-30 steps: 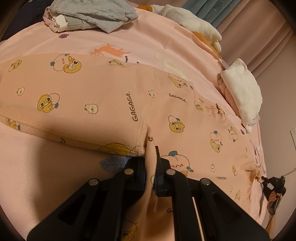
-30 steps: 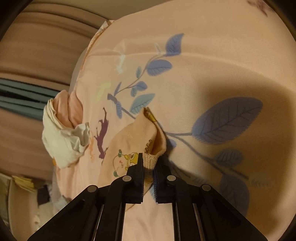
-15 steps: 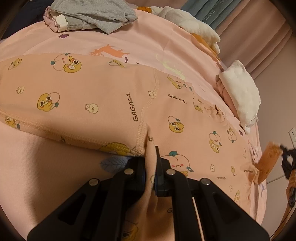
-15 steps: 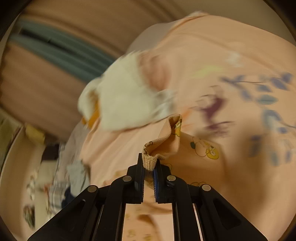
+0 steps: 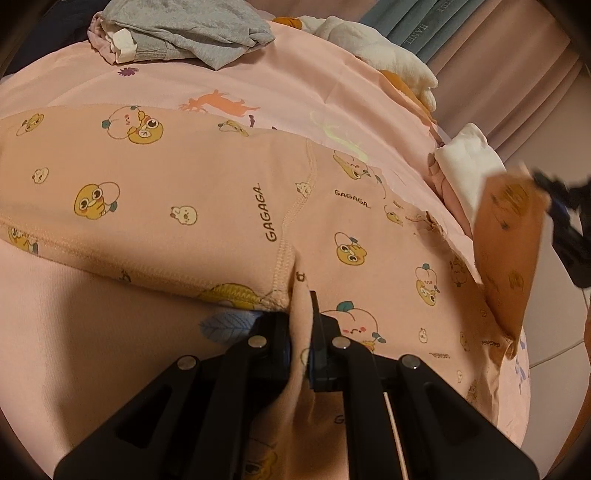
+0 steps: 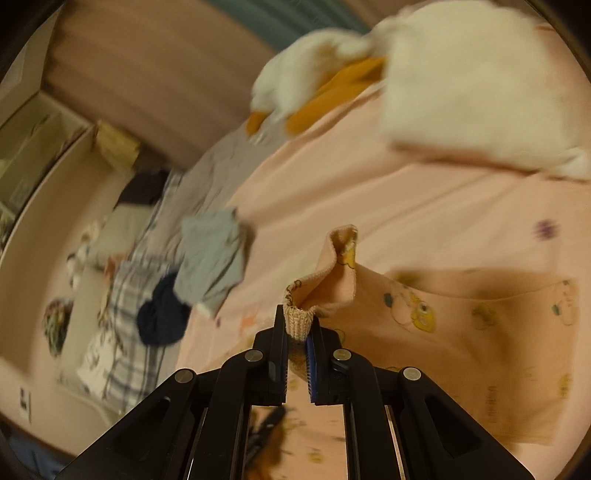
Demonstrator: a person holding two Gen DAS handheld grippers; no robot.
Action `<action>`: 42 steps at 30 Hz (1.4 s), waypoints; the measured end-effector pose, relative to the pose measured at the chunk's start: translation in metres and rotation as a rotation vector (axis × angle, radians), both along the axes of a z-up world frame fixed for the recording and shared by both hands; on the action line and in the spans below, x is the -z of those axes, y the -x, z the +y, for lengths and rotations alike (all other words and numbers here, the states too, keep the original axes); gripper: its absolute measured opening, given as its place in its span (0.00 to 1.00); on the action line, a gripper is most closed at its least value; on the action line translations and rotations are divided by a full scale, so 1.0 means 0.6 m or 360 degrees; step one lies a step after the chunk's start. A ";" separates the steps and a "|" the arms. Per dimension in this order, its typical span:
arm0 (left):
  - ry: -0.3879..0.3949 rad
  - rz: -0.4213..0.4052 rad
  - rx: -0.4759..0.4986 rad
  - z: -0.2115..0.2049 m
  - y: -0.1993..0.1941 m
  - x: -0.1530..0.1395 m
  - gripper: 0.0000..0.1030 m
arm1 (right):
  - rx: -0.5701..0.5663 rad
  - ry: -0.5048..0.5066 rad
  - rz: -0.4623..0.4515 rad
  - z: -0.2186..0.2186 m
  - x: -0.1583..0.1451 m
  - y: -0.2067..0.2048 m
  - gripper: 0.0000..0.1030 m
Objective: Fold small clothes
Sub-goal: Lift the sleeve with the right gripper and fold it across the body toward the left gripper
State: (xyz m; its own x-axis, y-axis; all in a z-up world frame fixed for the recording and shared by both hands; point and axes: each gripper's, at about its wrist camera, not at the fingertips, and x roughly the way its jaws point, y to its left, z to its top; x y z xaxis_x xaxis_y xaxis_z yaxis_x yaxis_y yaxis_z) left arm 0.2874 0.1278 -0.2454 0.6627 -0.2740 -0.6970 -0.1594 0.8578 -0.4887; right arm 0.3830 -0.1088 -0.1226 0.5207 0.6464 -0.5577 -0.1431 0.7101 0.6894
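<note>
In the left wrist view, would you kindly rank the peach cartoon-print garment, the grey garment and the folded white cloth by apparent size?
1. Peach cartoon-print garment: largest, though nearest the camera.
2. Grey garment.
3. Folded white cloth: smallest.

The last two lie farther away, so their order is unsure.

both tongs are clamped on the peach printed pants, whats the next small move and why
Probably carry the right tongs, shut on the ribbed cuff, across toward the left tongs: that leg end is lifted while the peach pants lie flat, pinned near the crotch seam.
</note>
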 end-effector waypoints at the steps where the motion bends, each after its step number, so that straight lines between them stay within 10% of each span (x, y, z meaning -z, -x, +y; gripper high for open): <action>1: -0.0003 0.0000 0.0000 0.000 0.000 0.000 0.09 | -0.0043 0.0004 0.0003 0.023 0.006 -0.003 0.10; 15: 0.0010 -0.0008 0.0001 0.001 0.003 0.001 0.09 | -0.0388 0.0146 0.0228 0.167 0.107 -0.010 0.12; 19: 0.0021 -0.0007 0.0001 0.002 0.003 0.001 0.09 | -0.0470 0.0095 0.0244 0.157 0.091 0.005 0.45; 24: 0.0026 -0.0008 0.0001 0.003 0.004 0.001 0.09 | -0.0336 0.0217 -0.0057 0.043 0.031 0.096 0.53; 29: 0.0015 -0.0007 0.0002 0.002 0.003 0.000 0.09 | -0.0044 0.0444 -0.0097 -0.079 0.061 0.182 0.50; 32: 0.0012 -0.0007 0.0002 0.002 0.003 0.000 0.09 | -0.0010 0.0658 -0.0017 -0.092 0.106 0.189 0.23; 42: 0.0033 -0.0010 0.0001 0.003 0.003 0.001 0.09 | 0.0060 0.0585 0.0029 -0.089 0.162 0.158 0.20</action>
State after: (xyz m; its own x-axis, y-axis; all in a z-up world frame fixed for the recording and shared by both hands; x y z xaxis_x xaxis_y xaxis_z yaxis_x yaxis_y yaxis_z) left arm 0.2857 0.1295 -0.2459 0.6670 -0.2884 -0.6870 -0.1558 0.8477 -0.5072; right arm 0.2884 -0.1622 -0.2195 0.5283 0.3819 -0.7583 -0.1024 0.9153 0.3896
